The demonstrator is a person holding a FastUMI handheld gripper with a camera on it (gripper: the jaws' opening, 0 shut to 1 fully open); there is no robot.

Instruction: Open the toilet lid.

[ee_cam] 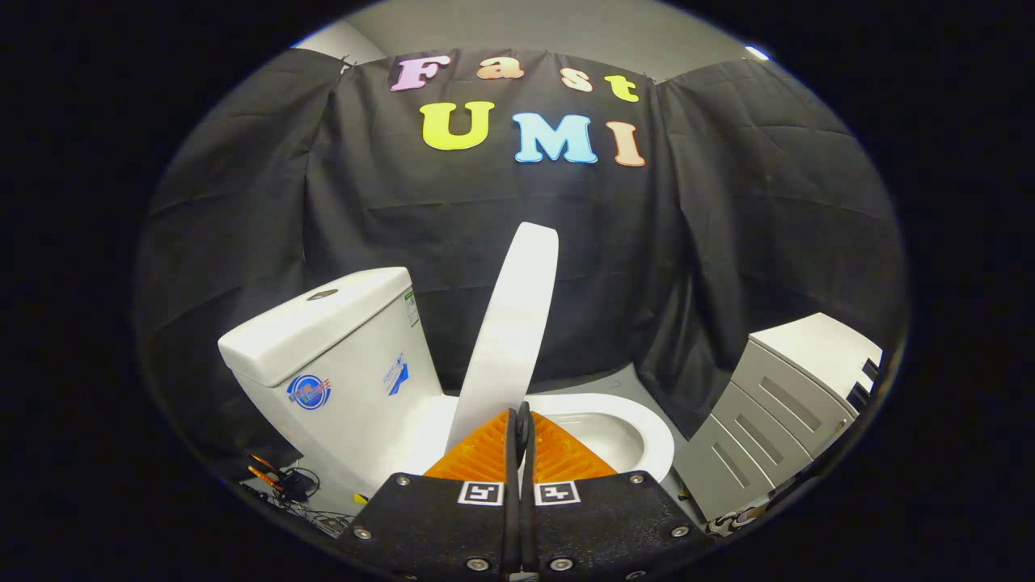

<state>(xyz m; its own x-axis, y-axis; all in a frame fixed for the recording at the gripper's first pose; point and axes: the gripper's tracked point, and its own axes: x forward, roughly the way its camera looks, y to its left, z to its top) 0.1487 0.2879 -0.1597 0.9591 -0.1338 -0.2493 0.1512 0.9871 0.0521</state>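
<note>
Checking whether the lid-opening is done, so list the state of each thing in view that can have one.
toilet lid: raised, standing up near the tank, its lower edge just ahead of the fingers.
toilet seat: down on the bowl.
tank: cover on.
gripper: fingers closed together; whether they pinch the lid's edge cannot be told.
cabinet: drawers shut.

- A grey cabinet (pixel 780 420) with drawers and a white top stands against the black cloth wall (pixel 728 242).
- Tangled cables (pixel 295 489) lie on the floor.
</note>
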